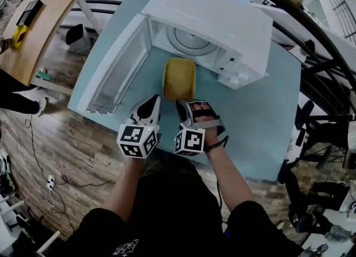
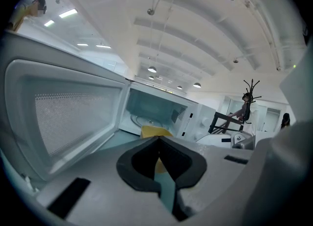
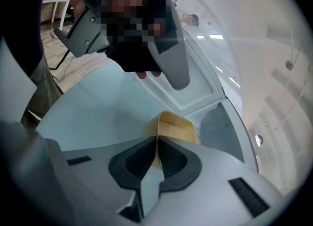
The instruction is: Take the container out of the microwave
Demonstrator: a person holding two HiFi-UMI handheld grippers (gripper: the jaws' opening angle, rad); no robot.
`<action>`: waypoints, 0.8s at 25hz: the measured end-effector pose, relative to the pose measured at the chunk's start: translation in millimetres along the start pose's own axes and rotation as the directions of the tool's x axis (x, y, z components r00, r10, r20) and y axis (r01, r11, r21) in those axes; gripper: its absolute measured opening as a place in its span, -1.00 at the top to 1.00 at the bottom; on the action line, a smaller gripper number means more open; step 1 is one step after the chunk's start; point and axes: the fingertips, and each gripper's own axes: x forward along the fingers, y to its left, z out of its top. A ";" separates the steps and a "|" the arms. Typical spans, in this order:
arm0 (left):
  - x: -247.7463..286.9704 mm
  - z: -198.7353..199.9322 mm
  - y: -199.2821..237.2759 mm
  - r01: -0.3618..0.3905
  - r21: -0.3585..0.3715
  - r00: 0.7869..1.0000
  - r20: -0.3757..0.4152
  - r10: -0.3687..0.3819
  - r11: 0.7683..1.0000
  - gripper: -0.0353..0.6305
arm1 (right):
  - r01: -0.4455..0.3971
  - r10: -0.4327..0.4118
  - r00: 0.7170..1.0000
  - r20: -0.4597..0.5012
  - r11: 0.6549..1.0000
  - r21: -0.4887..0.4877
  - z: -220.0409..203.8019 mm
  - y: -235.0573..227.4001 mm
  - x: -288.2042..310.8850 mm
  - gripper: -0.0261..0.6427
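The yellow container (image 1: pixel 179 78) sits on the light blue table (image 1: pixel 261 117), just in front of the open white microwave (image 1: pixel 222 22). My right gripper (image 1: pixel 182 105) is at its near edge. In the right gripper view the right gripper (image 3: pixel 156 139) is shut on the thin rim of the container (image 3: pixel 178 127). My left gripper (image 1: pixel 154 103) is beside the container's near left corner, shut and holding nothing. In the left gripper view the left gripper (image 2: pixel 159 141) has its tips together, with the container (image 2: pixel 154 132) just beyond them.
The microwave door (image 1: pixel 119 67) hangs open to the left over the table, and the glass turntable (image 1: pixel 189 41) inside is bare. A wooden table (image 1: pixel 39 22) stands at far left. Black chairs (image 1: pixel 311 133) stand off the table's right side.
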 end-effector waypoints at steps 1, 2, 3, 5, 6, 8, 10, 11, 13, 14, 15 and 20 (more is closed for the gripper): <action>-1.8 -2.1 1.0 -0.003 0.000 1.000 -0.002 0.003 1.000 0.87 | -0.003 0.003 1.000 0.001 1.000 -0.003 1.0 2.7 -0.3 0.85; -3.5 -4.2 2.3 -0.007 -0.001 1.000 -0.004 0.007 1.000 0.87 | -0.007 0.007 1.000 0.002 1.000 -0.006 2.2 5.5 -0.3 0.85; -5.4 -6.2 3.6 -0.010 -0.002 1.000 -0.007 0.010 1.000 0.87 | -0.011 0.011 1.000 0.004 1.000 -0.007 3.5 8.5 -0.2 0.85; -9.0 -9.7 6.0 -0.017 -0.004 1.000 -0.011 0.017 1.000 0.87 | -0.018 0.018 1.000 0.007 1.000 -0.010 5.7 13.8 -0.1 0.85; -10.8 -11.0 7.0 -0.020 -0.005 1.000 -0.012 0.020 1.000 0.87 | -0.021 0.021 1.000 0.007 1.000 -0.012 6.5 16.4 -0.1 0.85; -13.9 -13.0 8.7 -0.026 -0.008 1.000 -0.012 0.026 1.000 0.87 | -0.028 0.028 1.000 0.008 0.999 -0.015 7.6 21.6 0.1 0.85; -16.3 -15.1 10.1 -0.031 -0.011 0.999 -0.012 0.030 0.999 0.87 | -0.036 0.036 0.999 0.007 0.999 -0.019 8.2 26.9 0.7 0.85; -17.2 -16.3 10.8 -0.032 -0.012 0.999 -0.013 0.032 0.999 0.87 | -0.040 0.040 0.999 0.007 0.999 -0.020 8.5 29.4 1.0 0.85; -18.8 -18.7 12.5 -0.036 -0.015 0.999 -0.015 0.035 0.999 0.87 | -0.046 0.047 0.999 0.007 0.999 -0.020 9.4 33.2 1.8 0.85; -19.4 -20.1 13.5 -0.037 -0.017 0.999 -0.016 0.037 0.999 0.87 | -0.048 0.048 0.999 0.007 0.999 -0.019 9.9 34.5 2.3 0.85; -20.1 -21.7 14.4 -0.038 -0.018 0.999 -0.018 0.038 0.999 0.87 | -0.049 0.049 0.999 0.007 0.999 -0.019 10.1 35.7 3.0 0.85; -24.5 -30.9 18.8 -0.049 -0.031 0.998 -0.029 0.048 0.998 0.87 | -0.058 0.058 0.998 0.004 0.998 -0.021 9.5 44.9 6.6 0.85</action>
